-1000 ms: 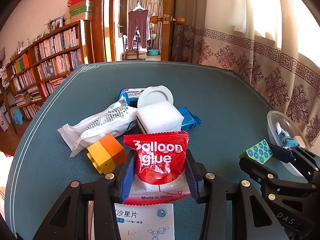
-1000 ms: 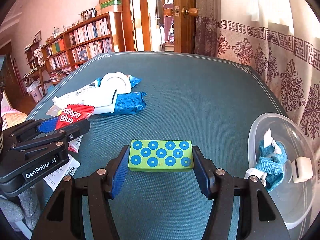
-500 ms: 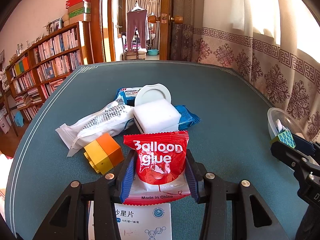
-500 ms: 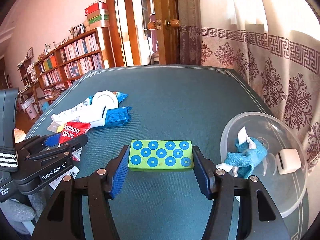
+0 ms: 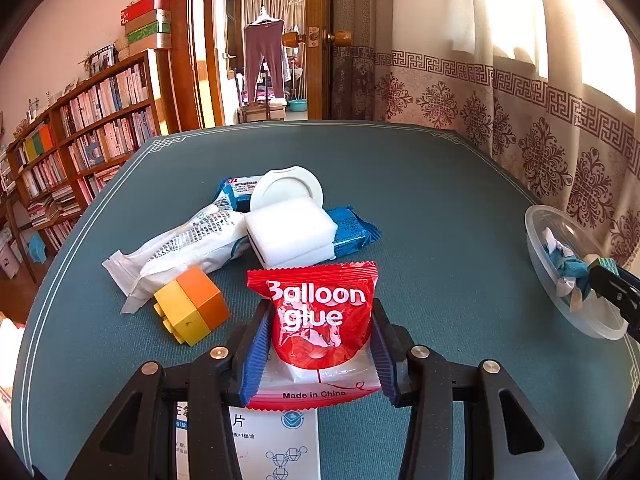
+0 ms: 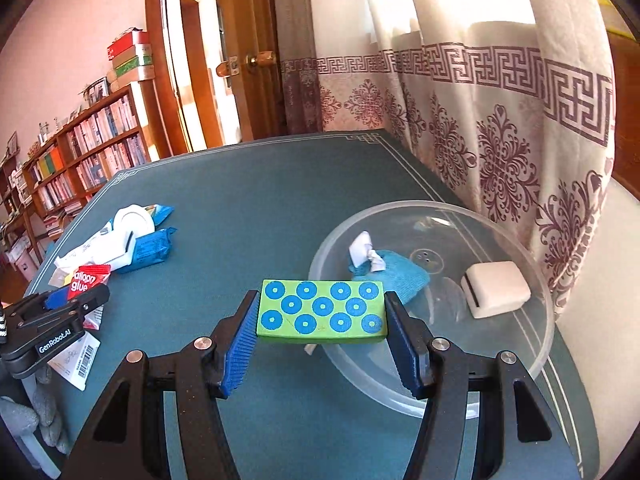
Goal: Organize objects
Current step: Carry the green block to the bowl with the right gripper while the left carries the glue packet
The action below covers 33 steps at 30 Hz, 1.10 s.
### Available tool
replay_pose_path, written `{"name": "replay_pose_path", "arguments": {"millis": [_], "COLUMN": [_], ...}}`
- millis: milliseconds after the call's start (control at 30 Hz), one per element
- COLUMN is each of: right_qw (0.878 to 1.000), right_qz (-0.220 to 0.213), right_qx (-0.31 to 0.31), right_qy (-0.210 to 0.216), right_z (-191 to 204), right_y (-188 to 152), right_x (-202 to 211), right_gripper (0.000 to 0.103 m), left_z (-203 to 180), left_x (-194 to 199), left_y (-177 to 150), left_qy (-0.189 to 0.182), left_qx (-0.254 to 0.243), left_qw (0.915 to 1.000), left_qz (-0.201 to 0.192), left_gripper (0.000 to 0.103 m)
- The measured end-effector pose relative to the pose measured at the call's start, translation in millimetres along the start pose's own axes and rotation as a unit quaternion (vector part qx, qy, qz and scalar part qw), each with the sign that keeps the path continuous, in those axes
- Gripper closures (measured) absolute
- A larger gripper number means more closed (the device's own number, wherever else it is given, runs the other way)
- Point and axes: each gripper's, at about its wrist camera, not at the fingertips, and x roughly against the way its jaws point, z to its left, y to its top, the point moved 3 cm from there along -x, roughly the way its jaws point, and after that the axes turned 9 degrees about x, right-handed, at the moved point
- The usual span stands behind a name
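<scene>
My left gripper (image 5: 318,344) is shut on a red "Balloon glue" packet (image 5: 320,320), held just above the green table. In the right wrist view my right gripper (image 6: 322,322) is shut on a green block with blue dots (image 6: 322,314), hovering at the near rim of a clear plastic bowl (image 6: 520,376). The bowl holds a blue cloth (image 6: 400,272) and a white cube (image 6: 496,294). In the left wrist view the bowl (image 5: 540,256) sits at the far right with the right gripper's tip over it.
Behind the packet lie an orange-and-yellow block (image 5: 192,310), a white pouch (image 5: 180,248), a white sponge block (image 5: 290,230), a white round lid (image 5: 286,188) and blue wrappers (image 5: 352,228). A white leaflet (image 5: 276,440) lies under the left gripper. Curtains hang along the table's right edge.
The right gripper carried the green dotted block rightward, from the middle of the table to the bowl's rim. The left gripper and red packet stayed put.
</scene>
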Motion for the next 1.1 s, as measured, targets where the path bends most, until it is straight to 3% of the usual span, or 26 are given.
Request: {"name": "replay_pose_path", "arguments": {"millis": [467,567,667,933,1100], "right_qw": [0.996,0.995,0.994,0.994,0.994], "right_qz": [0.026,0.029,0.031,0.028,0.025], "right_qx": [-0.053,-0.061,-0.068,-0.068,-0.073], "right_qy": [-0.060,-0.073,-0.074,-0.076,-0.079], "right_z": [-57.4,-66.8,-73.9,-77.9,-84.3], "right_y": [-18.9,-23.1,-27.3,-33.6,-37.1], "right_x": [-6.0,-5.5,-5.4,-4.1,-1.3], "right_gripper": [0.041,0.032,0.032,0.032,0.032], "left_z": [-19.4,-26.2,-32.8,-64.4,-99.6], "left_x": [0.9,1.1,1.8,4.6,12.5], "left_y": [-3.9,-5.9,-6.9,-9.6,-15.4], "left_qy": [-0.015,-0.018,-0.023,-0.061,-0.114], "left_qx": [-0.015,-0.022,-0.028,-0.046,-0.079], "left_qw": [0.9997,0.9994,0.9992,0.9964,0.9894], "left_qz": [0.015,0.017,0.020,0.036,0.044], "left_gripper": [0.054,0.054,0.054,0.054,0.054]}}
